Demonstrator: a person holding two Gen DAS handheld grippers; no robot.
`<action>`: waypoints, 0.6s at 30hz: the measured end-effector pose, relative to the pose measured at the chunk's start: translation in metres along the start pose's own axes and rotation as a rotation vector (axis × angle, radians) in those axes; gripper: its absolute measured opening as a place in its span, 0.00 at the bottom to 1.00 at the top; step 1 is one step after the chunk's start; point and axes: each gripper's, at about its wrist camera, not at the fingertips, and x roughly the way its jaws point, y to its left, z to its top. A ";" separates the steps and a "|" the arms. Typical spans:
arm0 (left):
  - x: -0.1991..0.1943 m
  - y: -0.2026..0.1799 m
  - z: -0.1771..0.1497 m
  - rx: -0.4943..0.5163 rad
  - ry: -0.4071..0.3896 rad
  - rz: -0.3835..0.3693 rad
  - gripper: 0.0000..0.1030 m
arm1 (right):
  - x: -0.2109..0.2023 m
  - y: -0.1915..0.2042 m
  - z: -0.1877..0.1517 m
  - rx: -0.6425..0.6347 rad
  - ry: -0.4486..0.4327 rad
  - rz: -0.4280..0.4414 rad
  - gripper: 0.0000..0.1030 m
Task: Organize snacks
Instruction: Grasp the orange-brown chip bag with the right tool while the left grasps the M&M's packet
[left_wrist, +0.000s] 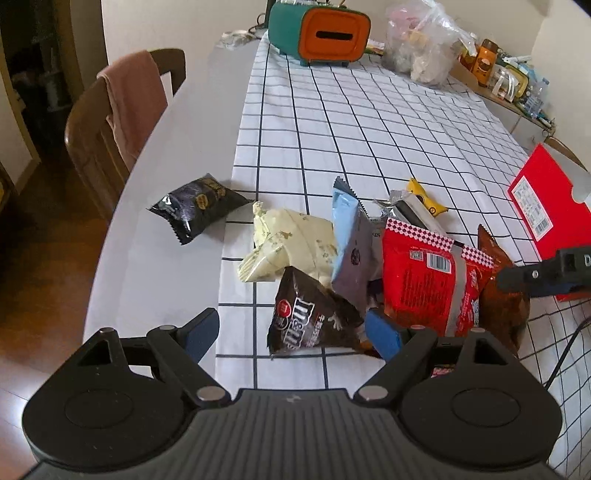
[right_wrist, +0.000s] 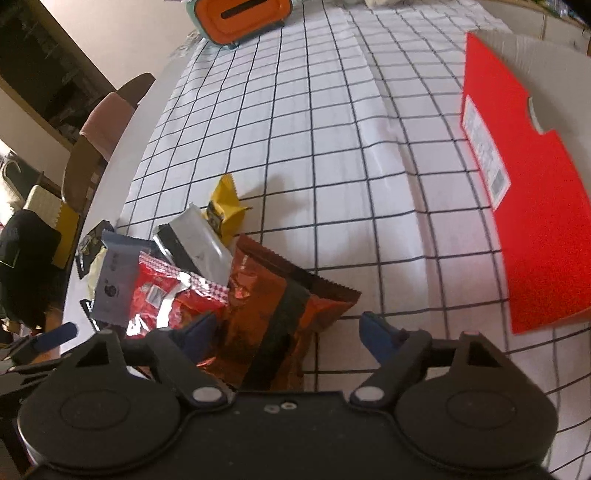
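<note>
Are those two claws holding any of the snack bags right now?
No. Both are open and empty: the left claw hangs over the M&M's bag, the right claw over the brown bag.

You cannot see the lower edge of the brown M&M's bag (left_wrist: 312, 317), because the left gripper's (left_wrist: 291, 332) right finger pad (left_wrist: 384, 334) covers that corner. The red box (right_wrist: 532, 206) is cut off by the right edge in both views, and its label print is too small to read. In the right wrist view, the red snack bag (right_wrist: 166, 295) hides most of the packets beneath it, and the copper-brown bag's (right_wrist: 266, 317) near end passes under the right gripper (right_wrist: 288, 332) body.
</note>
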 end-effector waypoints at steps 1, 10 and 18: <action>0.004 0.000 0.001 -0.004 0.012 -0.006 0.84 | 0.001 0.001 -0.001 -0.002 0.003 0.005 0.79; 0.019 0.001 0.007 -0.023 0.083 -0.026 0.69 | 0.008 0.004 -0.003 -0.011 0.021 0.019 0.65; 0.020 0.004 0.006 -0.047 0.097 -0.033 0.48 | 0.007 0.003 -0.004 -0.007 0.013 0.034 0.47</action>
